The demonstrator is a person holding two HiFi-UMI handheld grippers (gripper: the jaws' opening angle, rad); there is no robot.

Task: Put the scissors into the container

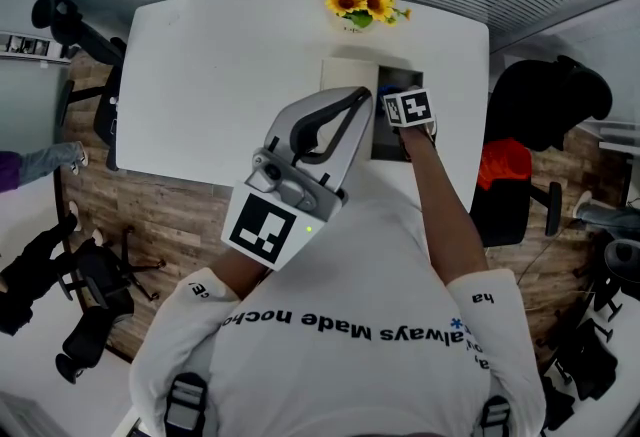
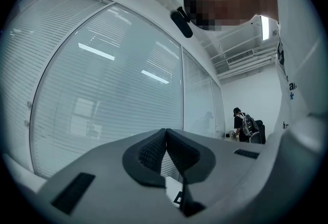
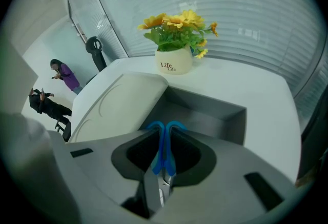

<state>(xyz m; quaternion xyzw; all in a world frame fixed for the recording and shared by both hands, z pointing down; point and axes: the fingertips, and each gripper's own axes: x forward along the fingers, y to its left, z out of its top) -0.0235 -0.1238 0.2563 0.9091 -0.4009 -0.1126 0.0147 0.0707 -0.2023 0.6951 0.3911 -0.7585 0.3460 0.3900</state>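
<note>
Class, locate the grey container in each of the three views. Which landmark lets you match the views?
Head view: grey container at upper centre, on the table, just below the sunflower pot in the picture.
Left gripper view: not in it.
Right gripper view: centre, open, just beyond the right gripper, which is shut on the scissors.
Shared landmark: the sunflower pot, behind the container.

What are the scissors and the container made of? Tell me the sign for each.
The scissors: blue handles, smooth and evenly coloured, likely plastic; the pale grey blades below look like metal. The container: matte grey flat walls, probably plastic, not certain.
</note>
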